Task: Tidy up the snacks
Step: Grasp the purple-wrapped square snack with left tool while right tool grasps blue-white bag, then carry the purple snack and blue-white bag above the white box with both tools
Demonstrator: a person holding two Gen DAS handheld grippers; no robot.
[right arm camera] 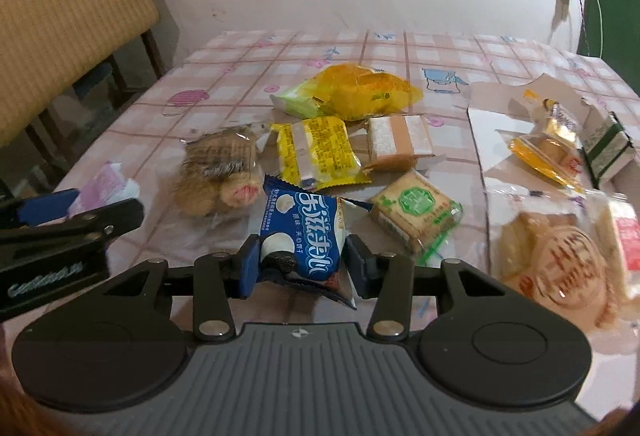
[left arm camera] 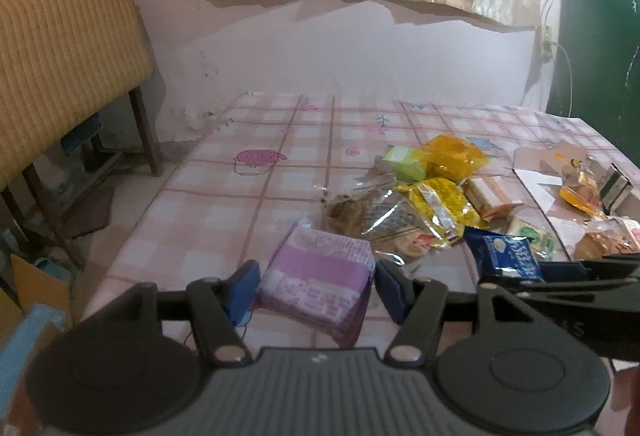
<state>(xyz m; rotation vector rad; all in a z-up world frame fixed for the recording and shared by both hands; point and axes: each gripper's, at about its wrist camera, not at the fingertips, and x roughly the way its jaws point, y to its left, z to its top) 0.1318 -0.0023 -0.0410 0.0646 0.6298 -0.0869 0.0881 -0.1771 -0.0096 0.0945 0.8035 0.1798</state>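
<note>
The left tool straddles the purple snack packet; its blue pads sit just off each side of the packet, so whether they pinch it or merely flank it I cannot tell. The packet lies at the near left of the checked table, apart from the main heap. Over on the right, the right tool is clenched on the blue biscuit packet, pads pressed against both sides, the packet standing tilted between them with its far end pointing at the pile. Just beyond it lie a yellow wrapper, a green-labelled cracker pack to the right, and a clear bag of brown cookies to the left. Farther right, a flattened cardboard box carries more snacks.
</note>
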